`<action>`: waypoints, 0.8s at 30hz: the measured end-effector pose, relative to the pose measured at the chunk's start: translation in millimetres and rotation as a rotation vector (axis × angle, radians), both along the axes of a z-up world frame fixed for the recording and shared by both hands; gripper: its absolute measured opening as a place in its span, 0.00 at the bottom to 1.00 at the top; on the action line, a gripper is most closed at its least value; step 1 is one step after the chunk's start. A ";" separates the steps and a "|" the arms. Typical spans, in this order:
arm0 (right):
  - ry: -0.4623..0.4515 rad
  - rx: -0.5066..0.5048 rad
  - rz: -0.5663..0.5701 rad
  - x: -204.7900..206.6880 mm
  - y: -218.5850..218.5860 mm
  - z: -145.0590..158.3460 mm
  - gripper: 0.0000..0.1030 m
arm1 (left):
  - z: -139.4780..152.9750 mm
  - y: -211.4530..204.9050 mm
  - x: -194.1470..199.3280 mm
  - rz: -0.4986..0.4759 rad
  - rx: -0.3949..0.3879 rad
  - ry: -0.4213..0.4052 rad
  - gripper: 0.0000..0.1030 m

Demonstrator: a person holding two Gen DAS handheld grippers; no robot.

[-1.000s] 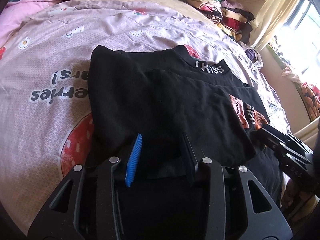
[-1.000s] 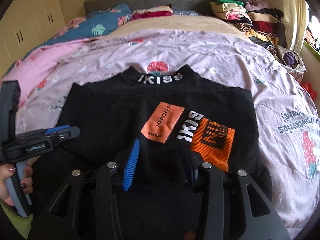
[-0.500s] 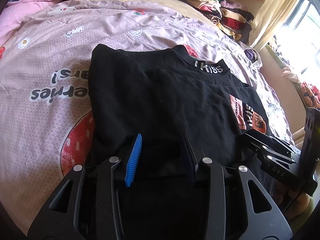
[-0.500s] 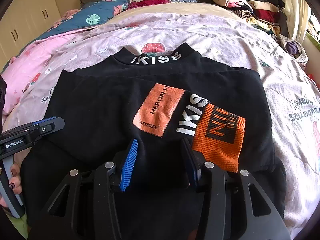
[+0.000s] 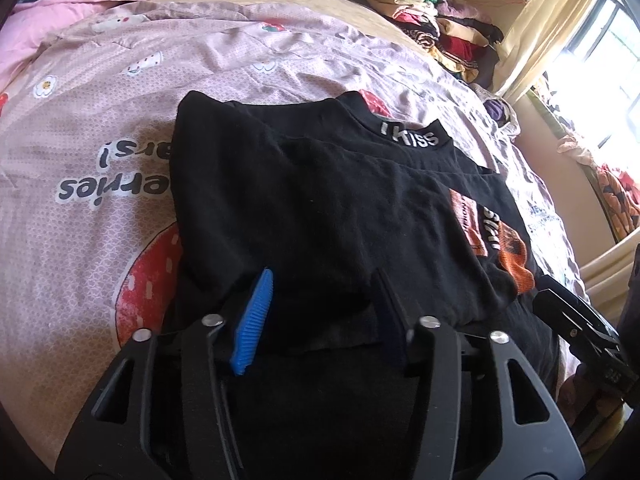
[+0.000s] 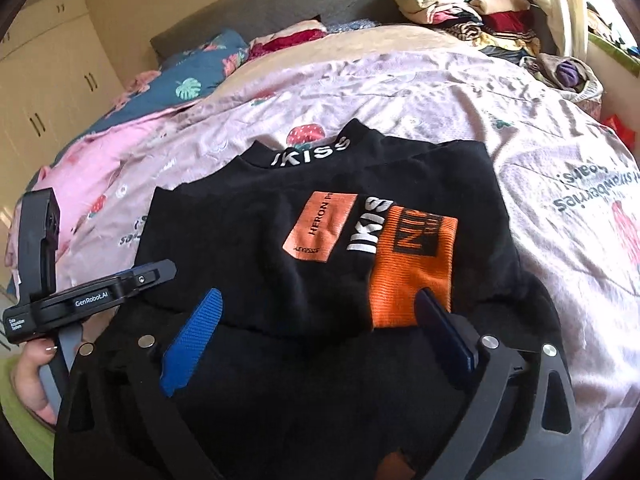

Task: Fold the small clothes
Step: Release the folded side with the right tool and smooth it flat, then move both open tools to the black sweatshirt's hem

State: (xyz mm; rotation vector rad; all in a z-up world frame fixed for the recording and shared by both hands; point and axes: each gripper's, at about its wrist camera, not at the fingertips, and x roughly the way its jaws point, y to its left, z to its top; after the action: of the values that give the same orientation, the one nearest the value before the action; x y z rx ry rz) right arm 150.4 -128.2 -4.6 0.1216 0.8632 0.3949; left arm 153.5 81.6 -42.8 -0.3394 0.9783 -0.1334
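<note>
A black top (image 5: 320, 208) with a white "IKISS" collar lies partly folded on the bed, sleeves laid across its body. An orange cuff (image 6: 412, 268) and an orange patch (image 6: 320, 226) show on the folded sleeve. My left gripper (image 5: 324, 312) is open, its fingers astride the near hem of the folded layer. My right gripper (image 6: 320, 328) is wide open, its fingers astride the near edge below the orange cuff. Each gripper shows at the edge of the other's view: the left (image 6: 92, 300), the right (image 5: 580, 328).
The pink strawberry-print quilt (image 5: 100, 152) covers the bed. Stacked folded clothes (image 6: 472, 8) sit at the far right by the curtain. Pillows (image 6: 188, 80) lie at the headboard. Wardrobe doors (image 6: 44, 92) stand on the left.
The right gripper's jaws have opened wider and it has shifted left and drawn back slightly. The left gripper has barely moved.
</note>
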 end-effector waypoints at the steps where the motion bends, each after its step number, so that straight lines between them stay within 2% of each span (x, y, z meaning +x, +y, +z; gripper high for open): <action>1: -0.003 0.008 -0.004 -1.8 -1.2 1.5 0.94 | 0.5 -0.8 -0.4 -0.003 0.003 -0.001 0.49; 5: -0.008 0.012 -0.003 -7.3 -1.6 5.2 0.96 | 2.6 -5.8 -0.5 -0.018 0.008 -0.004 0.61; 10: -0.014 0.010 -0.009 -12.5 -0.8 7.4 0.96 | 6.2 -8.1 -2.9 -0.025 0.007 -0.010 0.68; 12: -0.020 0.004 -0.013 -14.0 -1.0 9.2 0.96 | 8.9 -7.6 -4.8 -0.024 0.003 -0.017 0.74; 14: -0.028 0.000 -0.013 -15.5 -0.7 11.6 0.96 | 11.7 -5.9 -6.2 -0.022 -0.006 -0.023 0.89; 15: -0.034 -0.003 -0.014 -16.7 -0.8 13.2 0.96 | 12.9 -5.9 -7.3 -0.020 -0.009 -0.026 0.91; 24: -0.073 -0.020 -0.018 -28.0 -0.9 29.2 0.96 | 21.0 -7.6 -15.4 -0.014 0.006 -0.033 0.91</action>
State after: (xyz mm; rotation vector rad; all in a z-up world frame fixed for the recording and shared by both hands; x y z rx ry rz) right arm 122.4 -129.0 24.7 0.0958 0.7937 0.3716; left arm 138.1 74.0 -21.8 -0.3241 0.9485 -0.1487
